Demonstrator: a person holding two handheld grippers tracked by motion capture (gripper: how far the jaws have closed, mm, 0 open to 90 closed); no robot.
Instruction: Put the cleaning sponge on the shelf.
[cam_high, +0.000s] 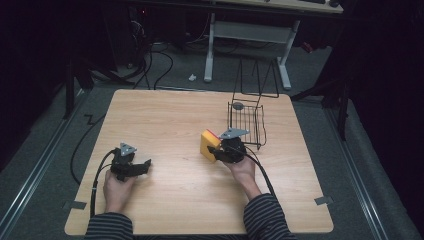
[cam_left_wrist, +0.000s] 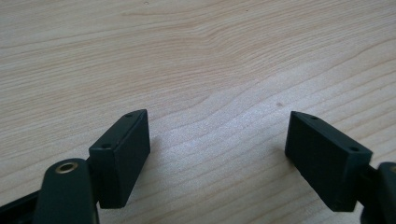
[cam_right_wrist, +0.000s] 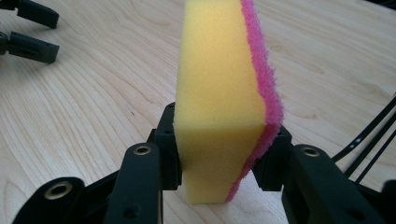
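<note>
Sponge pinched upright in the right gripper, beside the wire basket

Sponge (cam_right_wrist: 219, 98) first: it is a yellow foam block with a pink scouring layer down one face, and it stands on edge, clamped between the jaws of the right gripper (cam_right_wrist: 219, 165). In the right gripper view the jaws press in on its two broad sides near the bottom end, yellow foam against one jaw and the pink layer against the other, with most of the block rising clear above them. From the high view the sponge (cam_high: 209, 143) sits at the front of the right gripper (cam_high: 216, 152), over the middle of the bench (cam_high: 165, 115), on the side of the hand away from the basket.

Just beyond that gripper, toward the far right corner of the bench, stands a black wire basket (cam_high: 246, 120) with its tall handle frame raised behind it. A small grey round thing lies at its far rim; I cannot make out what it is.

Well apart, near the front left of the bench, the left gripper (cam_high: 142, 166) rests low over the wood. In the left gripper view (cam_left_wrist: 217, 154) its jaws are spread wide with bare woodgrain between them, gripping nothing. Striped sleeves cover both forearms at the near edge
</note>
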